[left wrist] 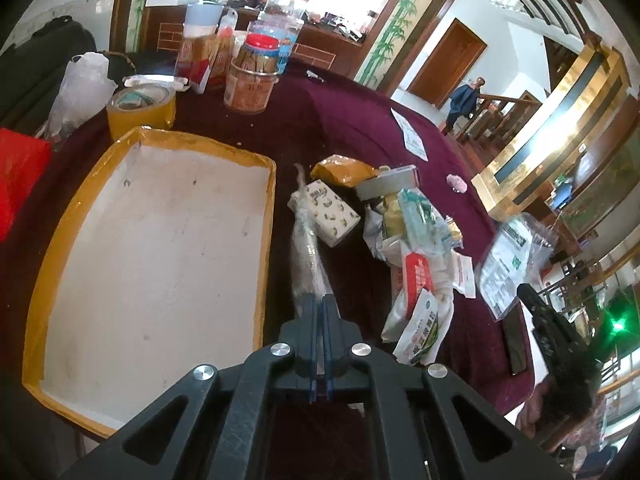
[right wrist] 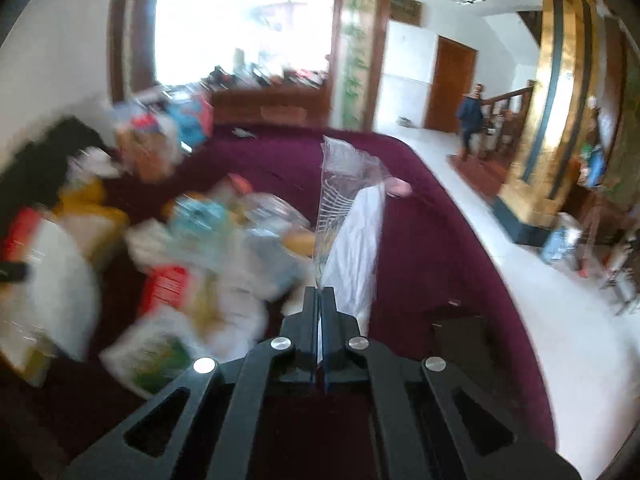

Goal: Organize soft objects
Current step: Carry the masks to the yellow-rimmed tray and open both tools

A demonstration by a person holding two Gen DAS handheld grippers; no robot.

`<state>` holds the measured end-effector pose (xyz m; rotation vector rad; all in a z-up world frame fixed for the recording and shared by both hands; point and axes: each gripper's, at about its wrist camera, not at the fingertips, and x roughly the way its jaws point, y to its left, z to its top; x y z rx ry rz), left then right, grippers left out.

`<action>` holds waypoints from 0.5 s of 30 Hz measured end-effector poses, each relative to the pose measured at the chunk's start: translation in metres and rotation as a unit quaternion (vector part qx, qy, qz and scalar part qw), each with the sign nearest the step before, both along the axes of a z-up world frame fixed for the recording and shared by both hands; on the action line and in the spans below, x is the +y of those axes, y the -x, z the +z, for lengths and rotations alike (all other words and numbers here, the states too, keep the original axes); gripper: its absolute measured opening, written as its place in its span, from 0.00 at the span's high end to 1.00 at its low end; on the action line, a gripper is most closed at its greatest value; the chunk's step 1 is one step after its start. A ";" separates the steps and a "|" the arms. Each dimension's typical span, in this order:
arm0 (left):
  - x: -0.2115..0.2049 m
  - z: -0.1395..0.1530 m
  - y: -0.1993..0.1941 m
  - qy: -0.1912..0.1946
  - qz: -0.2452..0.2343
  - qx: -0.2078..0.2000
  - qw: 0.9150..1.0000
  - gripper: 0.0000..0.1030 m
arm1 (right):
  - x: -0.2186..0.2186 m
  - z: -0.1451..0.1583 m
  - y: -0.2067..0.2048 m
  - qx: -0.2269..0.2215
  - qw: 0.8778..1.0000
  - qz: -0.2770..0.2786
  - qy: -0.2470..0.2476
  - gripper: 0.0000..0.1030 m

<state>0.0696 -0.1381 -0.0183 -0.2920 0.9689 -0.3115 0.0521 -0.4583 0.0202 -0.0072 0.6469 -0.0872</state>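
Two claws, both closed on soft packets. L claw (left wrist: 319,300) grips near end of long clear-wrapped grey bundle (left wrist: 306,248), which runs fwd from the tips, just right of the yellow-rimmed tray (left wrist: 256,240), far end by a banana-print tissue pack (left wrist: 330,212). R claw (right wrist: 319,294) pinches a clear bag w/ white contents (right wrist: 354,240), standing up from the tips over the maroon surface (right wrist: 420,280). Packet pile (right wrist: 208,248) to its left, blurred.

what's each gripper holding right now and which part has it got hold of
Left gripper is shut on the near end of a clear-wrapped grey bundle. Right gripper pinches the near edge of a clear plastic packet with white contents.
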 end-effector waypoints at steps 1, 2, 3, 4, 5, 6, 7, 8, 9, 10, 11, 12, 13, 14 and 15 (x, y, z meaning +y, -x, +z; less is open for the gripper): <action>0.004 0.004 0.001 0.005 0.001 -0.006 1.000 1.00 | 0.007 0.009 0.004 -0.012 1.000 0.019 -0.018 0.99; 0.010 0.008 0.002 0.014 0.005 -0.011 1.000 1.00 | 0.014 0.016 0.009 -0.020 0.999 0.036 -0.033 0.99; 0.014 0.012 0.003 0.021 0.008 -0.014 1.000 1.00 | 0.022 0.022 0.012 -0.027 0.997 0.055 -0.044 0.99; 0.021 0.016 0.005 0.031 0.010 -0.017 0.999 1.00 | 0.032 0.029 0.014 -0.035 0.995 0.079 -0.056 0.99; 0.028 0.020 0.007 0.041 0.012 -0.021 0.999 1.00 | 0.039 0.035 0.016 -0.039 0.993 0.094 -0.067 0.99; 0.036 0.024 0.009 0.051 0.015 -0.021 0.998 1.00 | 0.049 0.040 0.015 -0.042 0.988 0.121 -0.087 0.99; 0.045 0.026 0.011 0.063 0.017 -0.021 0.998 1.00 | 0.060 0.044 0.013 -0.044 0.983 0.147 -0.102 0.99; 0.054 0.028 0.013 0.077 0.019 -0.021 0.997 1.00 | 0.069 0.047 0.011 -0.045 0.979 0.164 -0.113 0.99; 0.066 0.030 0.015 0.091 0.024 -0.021 0.995 1.00 | 0.079 0.050 0.004 -0.046 0.975 0.181 -0.124 0.99; 0.080 0.030 0.016 0.107 0.031 -0.022 0.994 1.00 | 0.091 0.052 -0.001 -0.045 0.966 0.209 -0.143 0.99; 0.091 0.028 0.017 0.117 0.037 -0.021 0.992 1.00 | 0.098 0.052 -0.004 -0.043 0.962 0.223 -0.153 0.99; 0.104 0.025 0.016 0.128 0.048 -0.017 0.991 1.00 | 0.109 0.053 -0.010 -0.038 0.954 0.243 -0.169 0.99; 0.119 0.018 0.014 0.138 0.060 -0.008 0.989 1.00 | 0.119 0.053 -0.014 -0.032 0.949 0.260 -0.178 0.99; 0.129 0.011 0.013 0.146 0.067 0.000 0.987 1.00 | 0.130 0.052 -0.015 -0.030 0.946 0.268 -0.179 0.99; 0.140 0.002 0.011 0.153 0.075 0.009 0.985 1.00 | 0.144 0.051 -0.019 -0.027 0.944 0.277 -0.174 0.99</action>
